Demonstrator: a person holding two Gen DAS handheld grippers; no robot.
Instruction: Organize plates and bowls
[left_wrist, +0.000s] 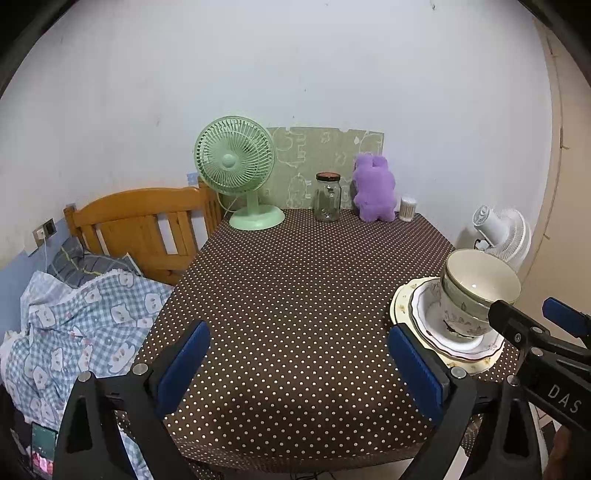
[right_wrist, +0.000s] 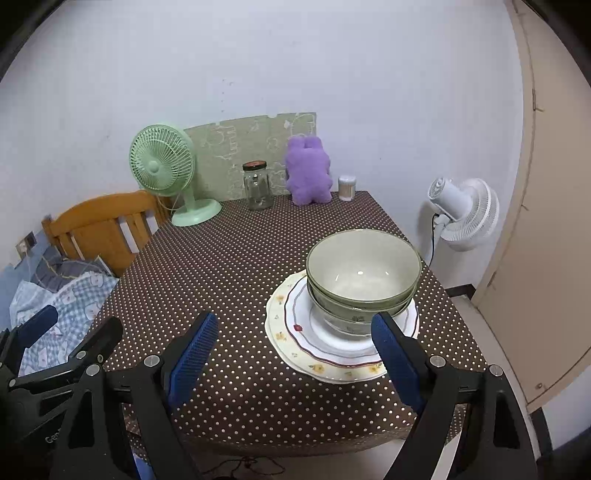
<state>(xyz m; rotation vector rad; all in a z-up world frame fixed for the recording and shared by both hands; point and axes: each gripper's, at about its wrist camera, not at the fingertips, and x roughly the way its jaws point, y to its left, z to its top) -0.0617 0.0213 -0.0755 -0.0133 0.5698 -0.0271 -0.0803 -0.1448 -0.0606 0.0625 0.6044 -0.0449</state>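
Stacked green-rimmed bowls (right_wrist: 364, 266) sit on a pile of plates (right_wrist: 291, 332), a white red-rimmed one over a cream flowered one, on the right side of the brown dotted table (right_wrist: 229, 266). My right gripper (right_wrist: 295, 362) is open just short of the pile; its right finger (right_wrist: 397, 362) overlaps the plate rim in view, and I cannot tell whether it touches. Nothing is between the fingers. In the left wrist view the bowls (left_wrist: 480, 280) and plates (left_wrist: 406, 306) lie far right. My left gripper (left_wrist: 301, 365) is open over bare cloth, left of the pile, beside the right gripper (left_wrist: 524, 310).
Along the back edge stand a green desk fan (right_wrist: 162, 166), a glass jar (right_wrist: 256, 186), a purple plush toy (right_wrist: 308, 170) and a small white container (right_wrist: 347, 187). A bed with a wooden headboard (left_wrist: 144, 218) is left of the table; a white fan (right_wrist: 465, 214) is right of it.
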